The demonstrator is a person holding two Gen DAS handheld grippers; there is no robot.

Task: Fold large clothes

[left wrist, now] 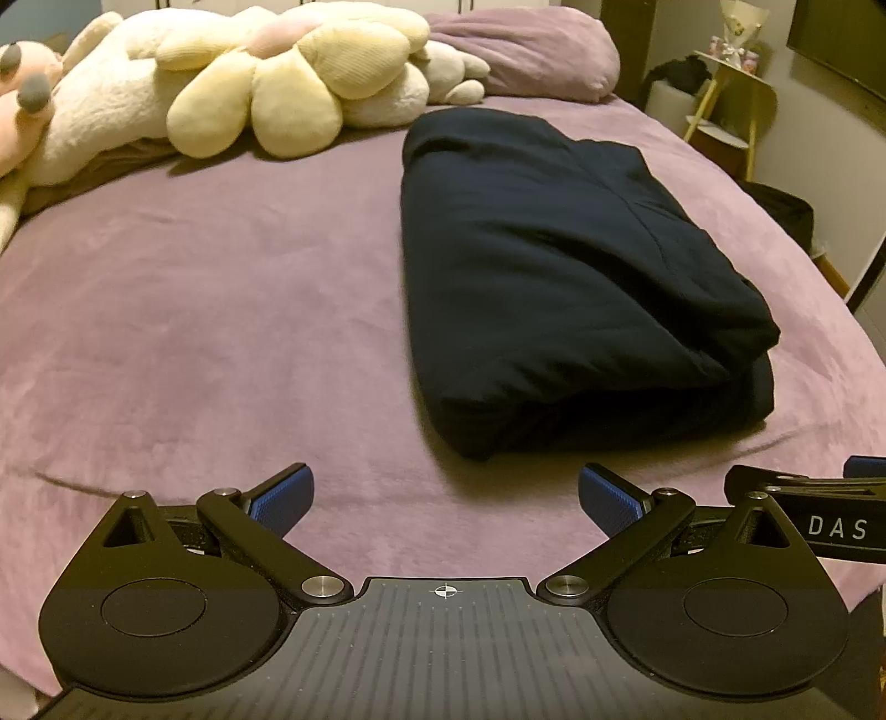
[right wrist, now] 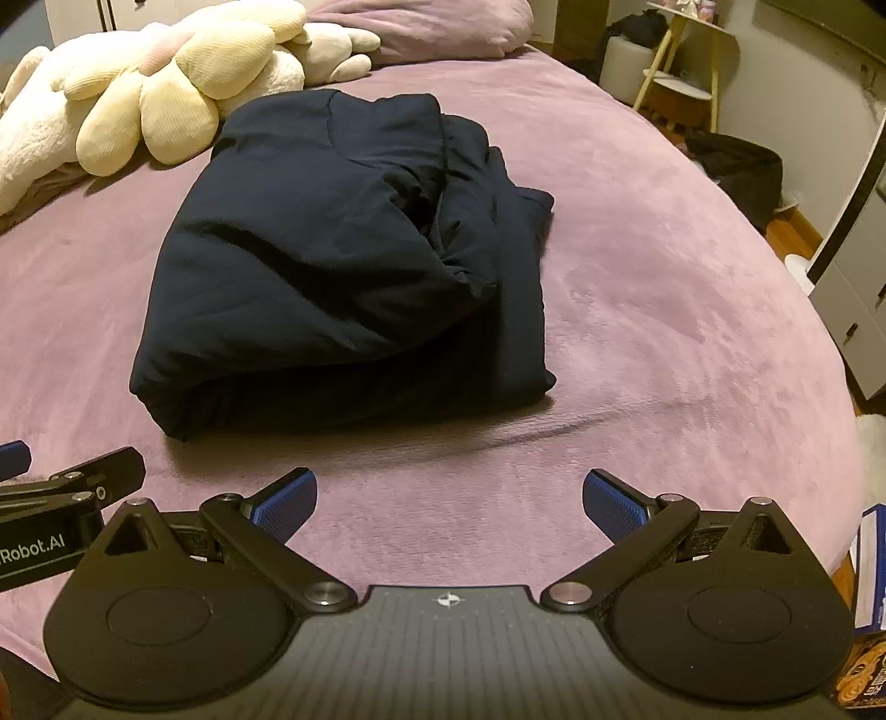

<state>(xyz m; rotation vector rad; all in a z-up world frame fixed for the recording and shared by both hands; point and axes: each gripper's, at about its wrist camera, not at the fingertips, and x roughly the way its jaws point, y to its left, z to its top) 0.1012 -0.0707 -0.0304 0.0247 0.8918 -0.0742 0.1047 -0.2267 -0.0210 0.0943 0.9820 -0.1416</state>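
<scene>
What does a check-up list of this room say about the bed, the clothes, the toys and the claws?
Surface: purple blanket covering the bed, slightly creased.
Job's things: dark navy garment, folded into a bundle, lying free.
Clutter: flower plush and white plush toy at the far end; purple pillow.
Grippers: left claw open, empty; right claw open, empty.
Cables: nothing seen.
Surroundings: yellow side table, dim lighting.

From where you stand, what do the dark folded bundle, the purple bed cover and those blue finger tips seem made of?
The folded navy garment looks like soft matte woven or padded cloth: it creases loosely. The purple bed cover seems fleece or velvet, with a brushed, patchy nap. The blue pads on the left gripper look like dimpled rubber or plastic, though I cannot be sure.
</scene>
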